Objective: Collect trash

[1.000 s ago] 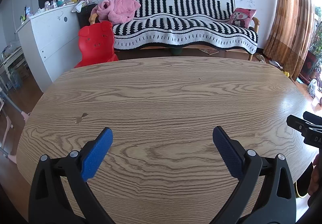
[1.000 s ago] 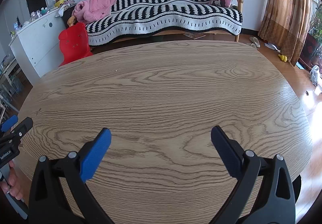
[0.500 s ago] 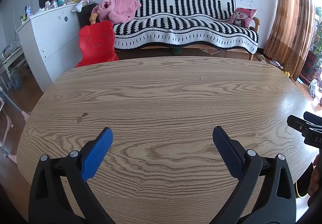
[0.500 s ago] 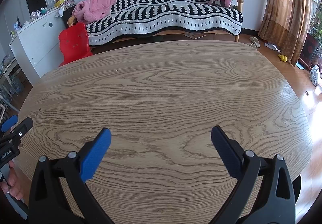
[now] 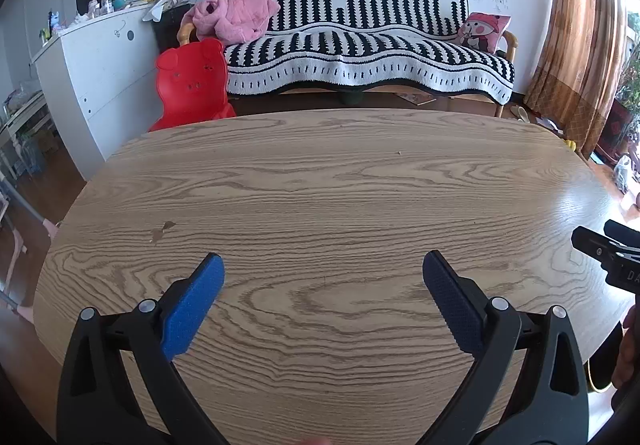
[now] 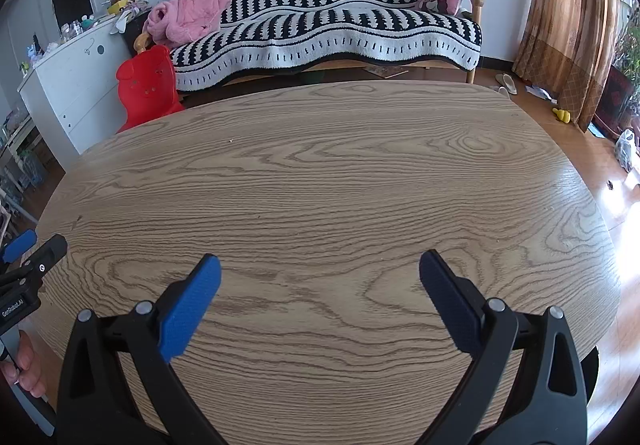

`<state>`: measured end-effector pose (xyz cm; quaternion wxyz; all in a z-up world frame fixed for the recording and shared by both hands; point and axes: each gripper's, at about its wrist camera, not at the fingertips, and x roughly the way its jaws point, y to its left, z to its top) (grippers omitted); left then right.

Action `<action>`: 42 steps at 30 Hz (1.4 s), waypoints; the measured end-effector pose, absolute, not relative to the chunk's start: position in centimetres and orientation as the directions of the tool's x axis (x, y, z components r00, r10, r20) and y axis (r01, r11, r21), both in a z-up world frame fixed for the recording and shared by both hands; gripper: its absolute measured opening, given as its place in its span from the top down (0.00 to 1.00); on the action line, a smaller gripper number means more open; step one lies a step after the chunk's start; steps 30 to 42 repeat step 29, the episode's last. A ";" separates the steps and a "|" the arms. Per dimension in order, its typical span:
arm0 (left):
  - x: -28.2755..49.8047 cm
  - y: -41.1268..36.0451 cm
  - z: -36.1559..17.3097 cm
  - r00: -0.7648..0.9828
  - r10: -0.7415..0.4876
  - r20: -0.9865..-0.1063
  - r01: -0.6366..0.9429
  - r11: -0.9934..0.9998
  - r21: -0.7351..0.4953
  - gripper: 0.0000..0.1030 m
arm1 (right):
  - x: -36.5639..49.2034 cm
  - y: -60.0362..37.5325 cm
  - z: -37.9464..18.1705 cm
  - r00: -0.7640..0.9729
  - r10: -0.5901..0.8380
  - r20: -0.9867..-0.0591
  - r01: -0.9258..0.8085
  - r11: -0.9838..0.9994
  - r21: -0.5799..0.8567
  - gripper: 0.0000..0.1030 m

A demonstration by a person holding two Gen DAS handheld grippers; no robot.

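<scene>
Left gripper point(image 5: 323, 274): your blue-padded fingers are spread wide with nothing between them, held low over the near part of the wooden table point(image 5: 320, 181) and aimed across it toward the sofa point(image 5: 360, 45).
Right gripper point(image 6: 320, 272): spread just as wide, also holding nothing, level with the left one and pointing the same way over the near edge.
Trash: you have none in sight on the tabletop in either view; a small dark mark point(image 5: 162, 230) sits in the wood ahead of your left gripper, and I cannot tell whether it is a stain or a scrap.
Your hands: fingers of your left hand point(image 6: 24, 365) show at the left edge of the right wrist view, under the left gripper's body.
Left wrist view only: the tip of your right gripper at the right edge.
Right wrist view only: slippers point(image 6: 507, 82) and a small yellow object point(image 6: 562, 115) on the floor by the brown curtain point(image 6: 560, 25).
Both views: red pig-shaped chair point(image 5: 192, 85), pink garment point(image 5: 234, 15) and pink cushion point(image 5: 484, 31) on the sofa, white cabinet point(image 5: 100, 65) at left.
</scene>
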<state>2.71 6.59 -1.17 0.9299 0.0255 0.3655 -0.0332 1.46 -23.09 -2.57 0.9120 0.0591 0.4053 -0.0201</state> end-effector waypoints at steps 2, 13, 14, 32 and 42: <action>2.7 6.8 -1.2 0.732 -0.041 -0.680 0.080 0.997 0.025 0.06 | 1.5 -23.1 -2.6 0.670 0.011 -0.742 0.085 0.992 0.092 0.07; 2.8 7.0 -1.1 0.734 -0.040 -0.678 0.075 0.997 0.021 0.06 | 1.3 -23.1 -2.6 0.669 0.011 -0.743 0.081 0.993 0.088 0.07; 2.7 7.1 -1.1 0.734 -0.042 -0.678 0.076 0.997 0.020 0.06 | 1.3 -23.1 -2.6 0.670 0.011 -0.743 0.082 0.993 0.089 0.07; 3.8 7.2 -1.0 0.720 -0.048 -0.692 0.095 0.995 0.031 0.06 | 1.3 -23.2 -2.9 0.664 0.007 -0.748 0.080 0.994 0.080 0.07; 3.8 7.2 -1.0 0.720 -0.048 -0.692 0.095 0.995 0.031 0.06 | 1.3 -23.2 -2.9 0.664 0.007 -0.748 0.080 0.994 0.080 0.07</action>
